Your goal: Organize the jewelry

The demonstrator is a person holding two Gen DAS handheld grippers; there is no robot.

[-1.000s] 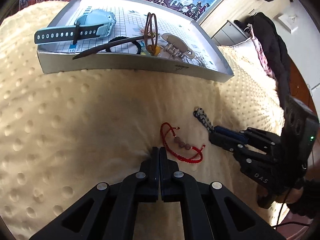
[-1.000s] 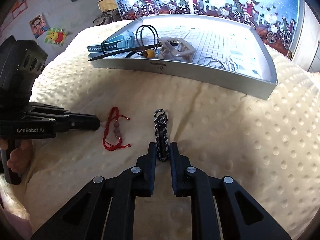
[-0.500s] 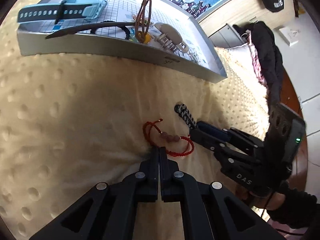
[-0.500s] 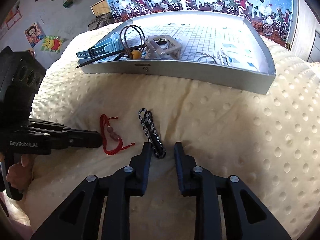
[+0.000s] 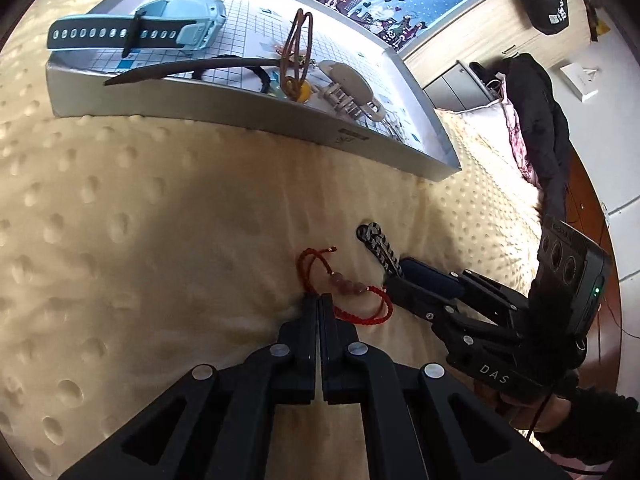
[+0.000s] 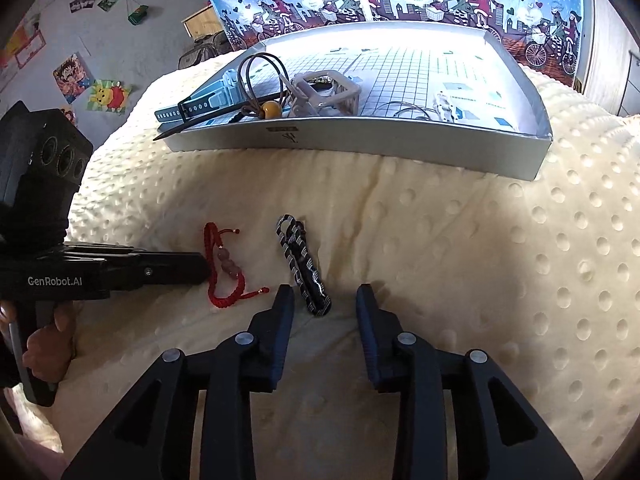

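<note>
On the cream dotted blanket [image 6: 440, 232]: your left gripper [image 5: 319, 300], jaws closed, tips touching the red bracelet [image 5: 344, 284]; your right gripper [image 6: 325, 300] spread wide around the black-and-white bracelet [image 6: 304, 266].

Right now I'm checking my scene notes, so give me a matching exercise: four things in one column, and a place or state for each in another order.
Things:
1. watch
2. red bracelet
3. right gripper
4. left gripper

Place or state:
A. open, near the black braided bracelet
B. in the tray
C. shut, tips at the red cord
D. on the blanket, outside the tray

Pairs: 1-B, 2-D, 3-A, 4-C
</note>
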